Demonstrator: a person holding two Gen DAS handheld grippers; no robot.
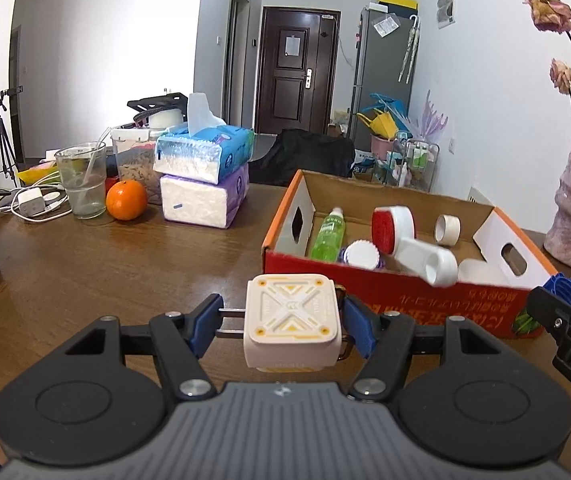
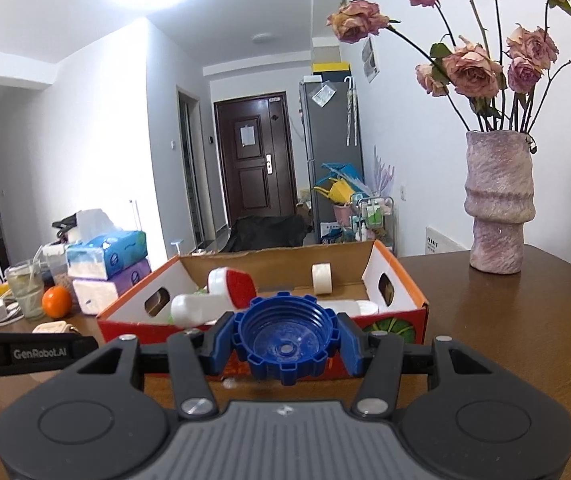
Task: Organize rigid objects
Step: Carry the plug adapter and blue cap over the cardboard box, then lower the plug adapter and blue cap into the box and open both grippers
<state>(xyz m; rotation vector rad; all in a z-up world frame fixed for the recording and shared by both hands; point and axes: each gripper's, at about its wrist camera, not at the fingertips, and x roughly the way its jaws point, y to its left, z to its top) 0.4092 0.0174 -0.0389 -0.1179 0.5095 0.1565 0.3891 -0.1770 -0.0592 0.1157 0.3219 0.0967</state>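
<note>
A: Entry, both wrist views. What is the left claw [image 1: 281, 326] carrying?

B: It is gripping a cream, square plastic plug adapter with yellow markings [image 1: 292, 322]. The blue pad on one side is bearing on the two metal prongs, the other pad on the adapter's opposite end. The adapter is hanging just short of the near wall of the open red-and-orange cardboard box [image 1: 401, 286], above the brown wooden worktop [image 1: 105, 272].

A: And the right claw [image 2: 287, 342]?

B: It is clamping a blue ribbed plastic screw cap with a notched rim [image 2: 286, 340], hollow side facing the camera. The cap is also sitting in front of the box's near wall, not over the opening.

A: Box contents?

B: A green plastic bottle [image 1: 328, 234], a white handled brush with a red round face [image 1: 395, 230] and a roll of pale tape [image 1: 447, 229] are lying inside. An orange [image 1: 126, 200] is resting well left of the box, a rough pink ceramic vase [image 2: 499, 204] right of it.
</note>
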